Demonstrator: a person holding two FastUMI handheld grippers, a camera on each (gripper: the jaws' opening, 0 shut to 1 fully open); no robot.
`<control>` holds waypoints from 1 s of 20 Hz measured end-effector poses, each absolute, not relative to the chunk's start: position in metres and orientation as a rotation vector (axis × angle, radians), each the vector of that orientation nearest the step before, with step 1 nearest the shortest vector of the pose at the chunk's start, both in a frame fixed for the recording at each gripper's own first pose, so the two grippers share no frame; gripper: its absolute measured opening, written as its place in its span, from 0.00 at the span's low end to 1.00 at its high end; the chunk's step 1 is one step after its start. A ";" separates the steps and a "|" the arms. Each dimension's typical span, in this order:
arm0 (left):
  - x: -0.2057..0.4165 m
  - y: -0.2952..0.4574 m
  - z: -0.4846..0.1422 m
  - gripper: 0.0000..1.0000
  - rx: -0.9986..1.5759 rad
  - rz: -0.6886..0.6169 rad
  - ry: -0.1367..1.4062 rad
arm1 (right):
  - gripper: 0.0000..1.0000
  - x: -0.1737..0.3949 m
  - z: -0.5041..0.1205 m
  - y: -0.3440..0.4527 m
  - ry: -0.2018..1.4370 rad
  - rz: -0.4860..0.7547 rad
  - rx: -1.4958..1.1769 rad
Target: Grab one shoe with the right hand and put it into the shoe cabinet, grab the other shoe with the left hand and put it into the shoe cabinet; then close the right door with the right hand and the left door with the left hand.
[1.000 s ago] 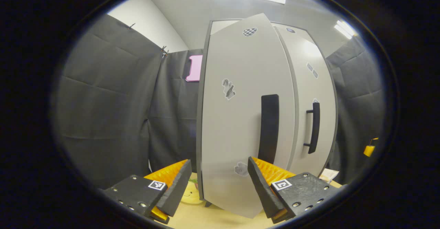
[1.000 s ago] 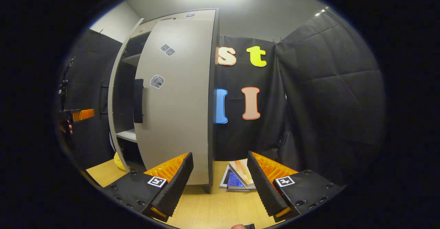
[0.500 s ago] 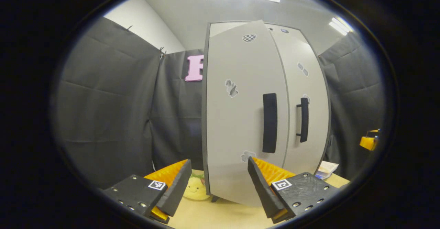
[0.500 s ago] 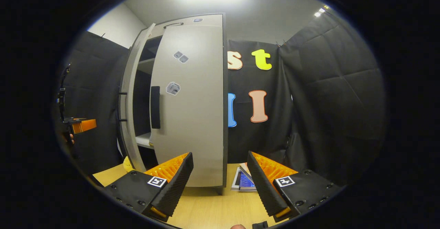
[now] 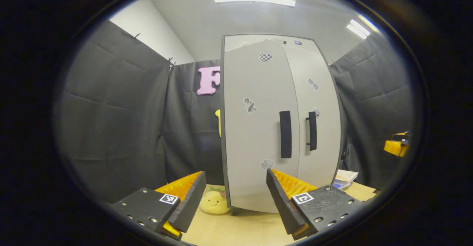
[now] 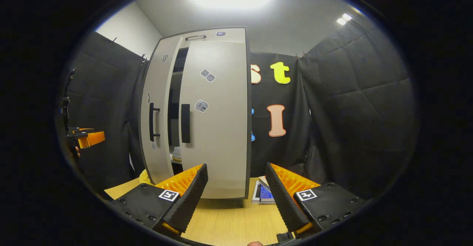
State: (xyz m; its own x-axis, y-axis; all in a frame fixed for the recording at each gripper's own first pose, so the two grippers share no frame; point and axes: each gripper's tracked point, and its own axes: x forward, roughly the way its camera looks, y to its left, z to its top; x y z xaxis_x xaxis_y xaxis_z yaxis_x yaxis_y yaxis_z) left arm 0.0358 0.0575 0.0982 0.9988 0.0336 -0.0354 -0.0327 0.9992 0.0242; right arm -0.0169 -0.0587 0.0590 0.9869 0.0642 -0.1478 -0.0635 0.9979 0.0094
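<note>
The grey shoe cabinet (image 5: 258, 41) stands ahead on the wooden table. In the left gripper view its left door (image 5: 255, 127) and right door (image 5: 319, 120) look almost shut, their black handles (image 5: 285, 134) side by side. In the right gripper view a narrow dark gap remains between the left door (image 6: 159, 109) and the right door (image 6: 218, 127). A pale shoe part (image 6: 176, 153) shows on a shelf through it. My left gripper (image 5: 235, 174) is open and holds nothing, a little back from the left door. My right gripper (image 6: 236, 166) is open and holds nothing, facing the right door.
A yellow plush toy (image 5: 212, 205) lies at the cabinet's left foot. A stack of books (image 6: 264, 192) lies at its right foot. Black cloth walls close in on both sides. Bare wooden tabletop (image 6: 229, 220) lies in front of the cabinet.
The left door has swung in from wide open to nearly shut. Both grippers have drawn back, so the cabinet looks smaller. The right door has stayed almost closed.
</note>
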 end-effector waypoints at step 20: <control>0.029 0.057 0.095 0.95 0.023 0.048 0.027 | 0.98 -0.058 0.075 -0.046 0.126 0.039 0.004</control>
